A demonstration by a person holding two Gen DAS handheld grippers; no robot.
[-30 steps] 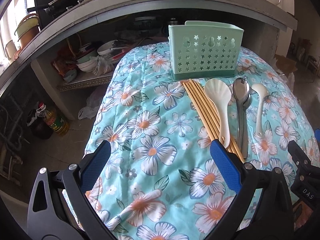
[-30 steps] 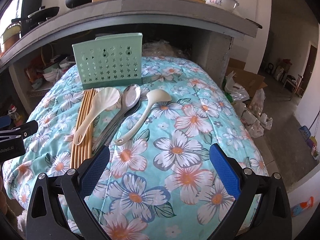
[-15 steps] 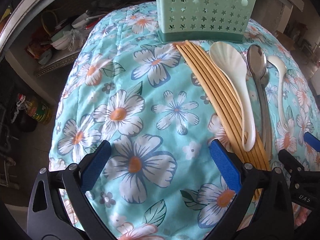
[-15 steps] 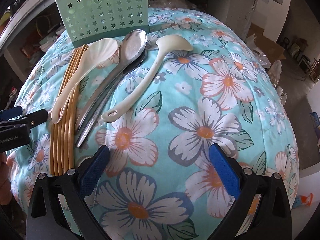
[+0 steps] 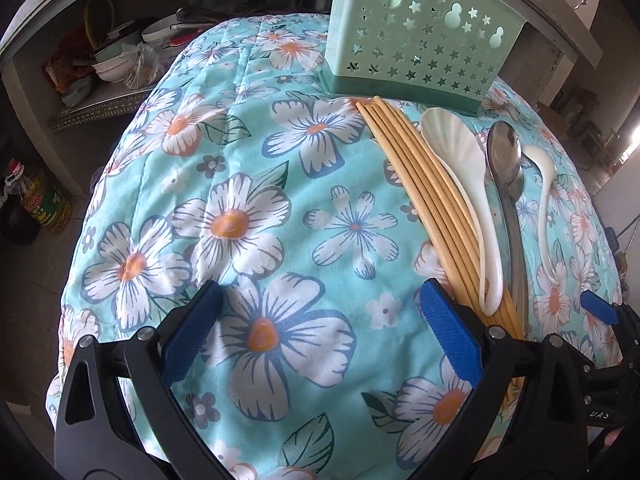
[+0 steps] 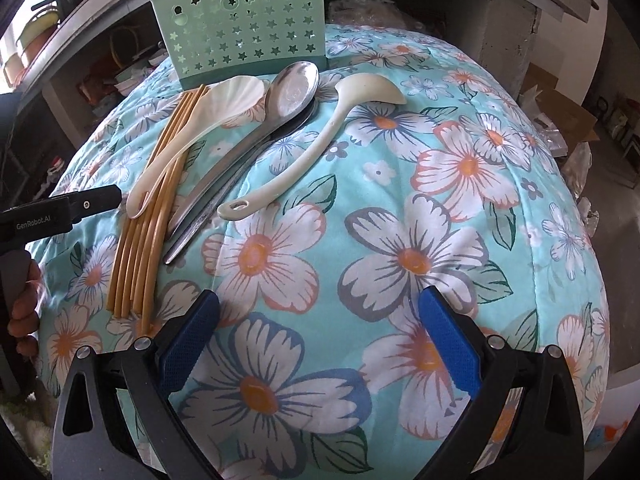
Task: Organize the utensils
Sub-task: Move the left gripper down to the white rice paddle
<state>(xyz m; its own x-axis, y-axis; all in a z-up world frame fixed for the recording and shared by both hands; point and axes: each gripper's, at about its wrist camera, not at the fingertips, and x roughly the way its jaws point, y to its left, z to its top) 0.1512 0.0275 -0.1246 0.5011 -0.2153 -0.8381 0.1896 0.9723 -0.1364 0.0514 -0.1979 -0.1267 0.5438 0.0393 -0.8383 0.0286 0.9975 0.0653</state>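
A mint-green utensil holder (image 5: 420,36) (image 6: 240,28) with star cut-outs stands upright at the far end of the floral cloth (image 5: 240,220) (image 6: 400,240). In front of it lie several wooden chopsticks (image 5: 424,200) (image 6: 152,216), a white shell-shaped spoon (image 5: 460,176) (image 6: 192,136), a steel spoon (image 5: 506,168) (image 6: 276,104) and a cream ladle spoon (image 5: 542,184) (image 6: 320,136). My left gripper (image 5: 320,328) is open over the cloth, its right finger beside the chopstick ends. My right gripper (image 6: 320,328) is open, short of the utensil handles, holding nothing.
Behind the cloth-covered table a concrete counter has a shelf with bowls and bags (image 5: 116,60). An oil bottle (image 5: 40,204) stands on the floor at left. Cardboard boxes (image 6: 560,100) sit at right. A hand (image 6: 24,304) holds the left gripper.
Both grippers have moved forward and tilted down toward the utensils over the last second; the holder and utensils look nearer. Both stay open and nothing has been gripped.
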